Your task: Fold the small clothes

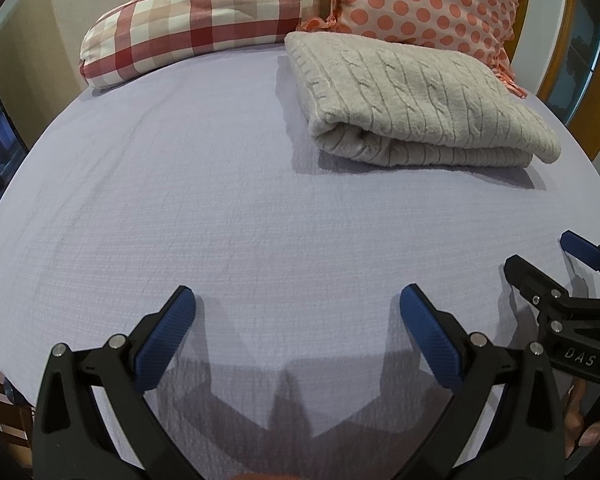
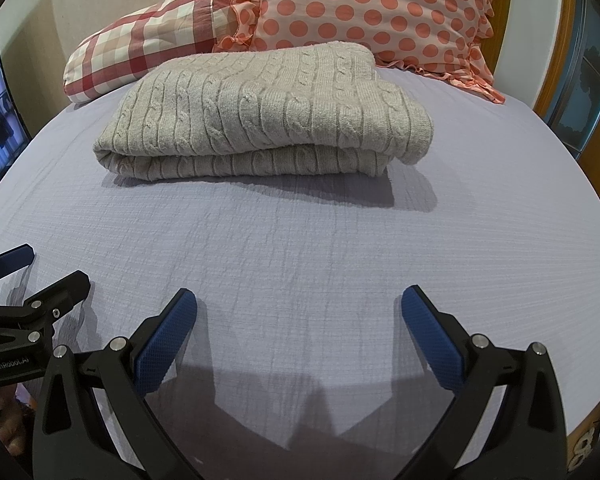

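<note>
I hold the left gripper (image 1: 296,304) and right gripper (image 2: 298,304), jaws apart, well short of the folded sweater (image 2: 268,116) on the bed (image 2: 300,240).

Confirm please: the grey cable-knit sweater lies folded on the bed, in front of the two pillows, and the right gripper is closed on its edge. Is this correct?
Not quite. The right gripper is open and holds nothing, well short of the sweater, as the right wrist view shows. The sweater does lie folded on the bed, in front of the two pillows.
</note>
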The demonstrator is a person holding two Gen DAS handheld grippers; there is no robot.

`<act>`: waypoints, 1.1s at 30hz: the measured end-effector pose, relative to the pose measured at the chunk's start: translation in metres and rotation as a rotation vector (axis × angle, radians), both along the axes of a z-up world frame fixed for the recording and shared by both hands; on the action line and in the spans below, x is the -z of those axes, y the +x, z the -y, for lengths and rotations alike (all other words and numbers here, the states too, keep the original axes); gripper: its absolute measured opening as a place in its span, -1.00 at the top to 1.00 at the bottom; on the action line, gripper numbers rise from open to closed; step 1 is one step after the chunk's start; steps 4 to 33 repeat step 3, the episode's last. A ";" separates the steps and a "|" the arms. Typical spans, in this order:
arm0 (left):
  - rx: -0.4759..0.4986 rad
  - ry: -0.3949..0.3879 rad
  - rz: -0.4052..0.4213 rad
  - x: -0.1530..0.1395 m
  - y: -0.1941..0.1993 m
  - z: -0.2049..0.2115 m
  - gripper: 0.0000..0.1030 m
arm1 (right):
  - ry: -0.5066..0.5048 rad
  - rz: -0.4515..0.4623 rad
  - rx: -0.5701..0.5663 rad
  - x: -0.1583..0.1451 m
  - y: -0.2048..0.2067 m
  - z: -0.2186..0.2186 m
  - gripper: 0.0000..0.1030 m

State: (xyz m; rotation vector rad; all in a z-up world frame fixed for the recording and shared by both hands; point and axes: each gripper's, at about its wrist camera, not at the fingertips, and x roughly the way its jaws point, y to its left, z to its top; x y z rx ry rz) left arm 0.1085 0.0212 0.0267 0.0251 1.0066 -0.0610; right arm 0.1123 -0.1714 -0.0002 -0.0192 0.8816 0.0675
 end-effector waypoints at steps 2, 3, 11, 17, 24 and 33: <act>-0.001 -0.002 0.007 0.000 0.000 -0.001 -0.97 | 0.000 0.000 0.000 0.000 0.000 0.000 -0.97; -0.001 -0.001 0.008 0.000 0.000 -0.001 -0.97 | 0.000 0.000 0.000 0.000 0.000 0.000 -0.97; -0.001 -0.001 0.008 0.000 0.000 -0.001 -0.97 | 0.000 0.000 0.000 0.000 0.000 0.000 -0.97; -0.001 -0.001 0.008 0.000 0.000 -0.001 -0.97 | 0.000 0.000 0.000 0.000 0.000 0.000 -0.97; -0.001 -0.001 0.008 0.000 0.000 -0.001 -0.97 | 0.000 0.000 0.000 0.000 0.000 0.000 -0.97; -0.001 -0.001 0.008 0.000 0.000 -0.001 -0.97 | 0.000 0.000 0.000 0.000 0.000 0.000 -0.97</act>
